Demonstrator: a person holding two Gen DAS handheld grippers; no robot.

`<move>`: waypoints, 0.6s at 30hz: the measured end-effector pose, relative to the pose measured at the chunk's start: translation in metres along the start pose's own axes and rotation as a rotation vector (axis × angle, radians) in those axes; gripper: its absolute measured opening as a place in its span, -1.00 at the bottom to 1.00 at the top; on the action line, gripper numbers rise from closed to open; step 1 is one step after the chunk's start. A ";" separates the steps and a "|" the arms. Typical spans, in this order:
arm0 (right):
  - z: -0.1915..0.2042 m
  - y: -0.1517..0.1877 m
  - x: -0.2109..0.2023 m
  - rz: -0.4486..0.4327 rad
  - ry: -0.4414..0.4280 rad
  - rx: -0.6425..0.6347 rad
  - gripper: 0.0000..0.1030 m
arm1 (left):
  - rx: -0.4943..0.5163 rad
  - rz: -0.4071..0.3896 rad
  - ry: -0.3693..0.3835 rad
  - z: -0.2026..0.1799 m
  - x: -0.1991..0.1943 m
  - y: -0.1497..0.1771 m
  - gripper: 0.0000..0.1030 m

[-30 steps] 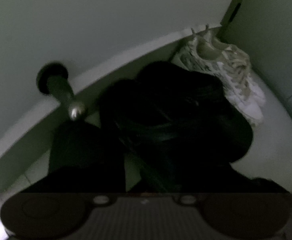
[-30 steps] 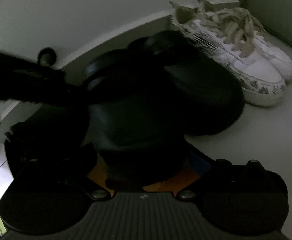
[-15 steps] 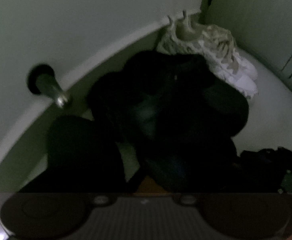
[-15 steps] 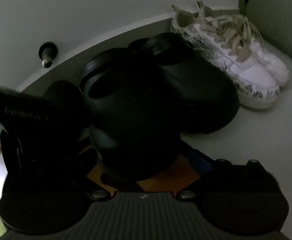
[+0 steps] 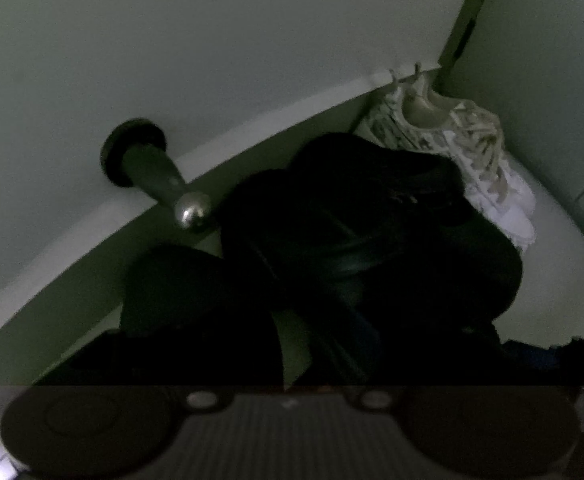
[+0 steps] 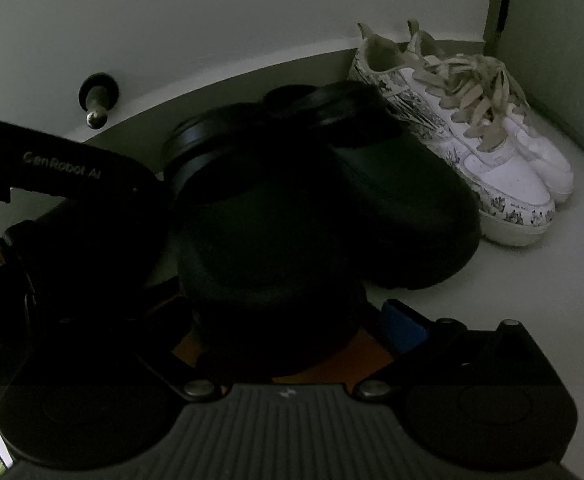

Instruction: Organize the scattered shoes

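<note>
- Black rubber clogs: two of them, a near clog (image 6: 276, 240) and a far clog (image 6: 392, 200), sit side by side on the pale floor (image 6: 532, 292), heels toward the baseboard (image 6: 220, 84). Landmark for all positions: the door stopper (image 6: 97, 101) fixed to the wall.
- Right wrist view: the near clog lies right of the door stopper, toe toward the camera; the far clog touches its right flank. Further right of the stopper, in the corner, stands a pair of white printed sneakers (image 6: 488, 148), just beside the far clog.
- The right gripper (image 6: 280, 344) has the toe of the near clog between its open fingers, whose orange inner faces and one blue pad (image 6: 404, 328) show on either side; whether the fingers press the clog cannot be told.
- Only this view shows the left gripper (image 6: 76, 184), a dark body lettered "GenRobot.AI", below the stopper and beside the near clog's left side.
- Left wrist view: the door stopper (image 5: 152, 176) appears large and close, with the clogs (image 5: 372, 240) a dark mass to its right and the sneakers (image 5: 472, 148) beyond them.
- Here the left gripper's (image 5: 288, 344) fingers are lost in shadow; its opening and any hold cannot be told.
</note>
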State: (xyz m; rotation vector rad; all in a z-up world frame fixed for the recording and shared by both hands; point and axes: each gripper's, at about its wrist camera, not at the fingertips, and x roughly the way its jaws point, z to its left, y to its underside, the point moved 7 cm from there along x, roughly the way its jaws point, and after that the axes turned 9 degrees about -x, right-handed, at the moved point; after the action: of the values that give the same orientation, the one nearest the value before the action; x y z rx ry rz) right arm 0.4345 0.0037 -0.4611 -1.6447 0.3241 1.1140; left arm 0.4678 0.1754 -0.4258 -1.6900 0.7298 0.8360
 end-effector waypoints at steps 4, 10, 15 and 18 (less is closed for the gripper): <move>0.001 0.002 0.007 0.020 0.003 0.014 1.00 | 0.010 0.022 0.051 -0.008 0.001 0.001 0.29; 0.005 0.005 0.015 0.030 -0.004 0.014 1.00 | -0.003 0.038 0.121 -0.015 0.005 0.002 0.27; 0.005 0.006 0.014 0.023 -0.020 0.027 1.00 | 0.013 0.022 0.200 -0.021 -0.004 0.005 0.07; 0.005 0.006 0.014 0.022 -0.028 0.039 1.00 | 0.027 0.040 0.223 -0.023 0.000 0.007 -0.30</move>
State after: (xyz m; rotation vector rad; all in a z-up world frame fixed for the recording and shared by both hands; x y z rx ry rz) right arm 0.4350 0.0100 -0.4760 -1.5938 0.3445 1.1393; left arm 0.4662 0.1514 -0.4251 -1.7671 0.9247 0.6682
